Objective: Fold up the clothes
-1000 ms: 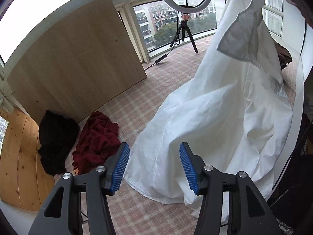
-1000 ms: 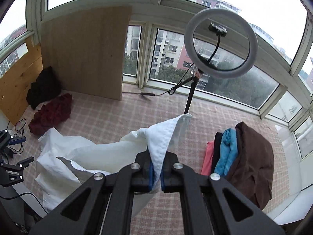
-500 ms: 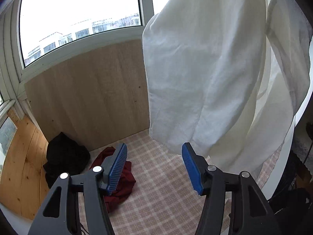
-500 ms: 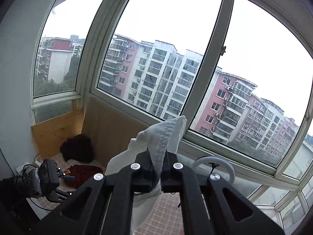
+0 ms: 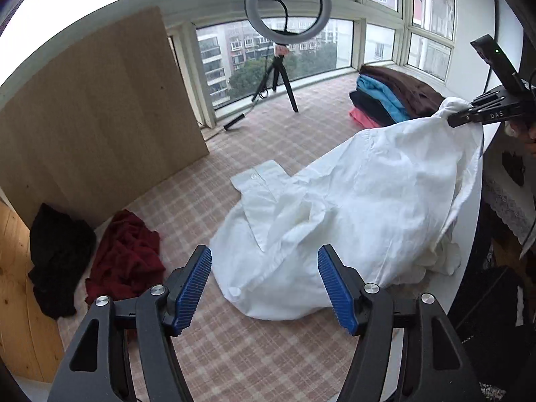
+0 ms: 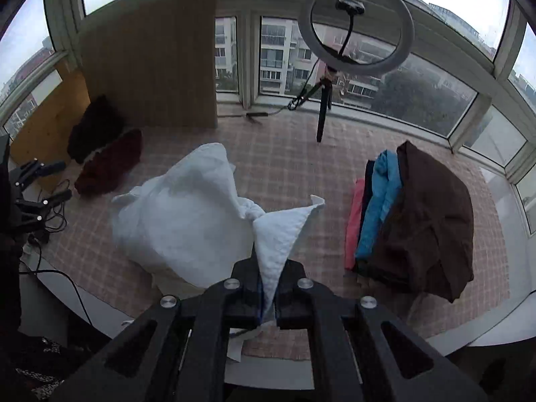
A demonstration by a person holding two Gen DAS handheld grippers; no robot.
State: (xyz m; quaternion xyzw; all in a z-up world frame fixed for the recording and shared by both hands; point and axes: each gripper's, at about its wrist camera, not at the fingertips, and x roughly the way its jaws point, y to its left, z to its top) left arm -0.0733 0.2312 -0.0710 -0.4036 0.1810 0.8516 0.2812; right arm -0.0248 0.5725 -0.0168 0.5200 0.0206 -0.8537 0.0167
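Checked desk (image 5: 261,351) carries the white shirt (image 5: 351,207); right gripper (image 6: 267,288) jaws clamp its corner, left gripper (image 5: 264,284) jaws gape; spreading flat calls for another corner.

In the right wrist view, the right gripper (image 6: 267,296) has its blue pads almost wholly hidden by the pinched corner of the white shirt (image 6: 187,221). In the left wrist view, the shirt's far side drops out of sight past the table edge (image 5: 469,268), and the picture's right border cuts off the hand (image 5: 522,132) holding the other gripper.

White shirt (image 5: 361,207), dark red garment (image 5: 125,261) — pink-checked cloth (image 5: 254,355), blue pads (image 5: 194,288)
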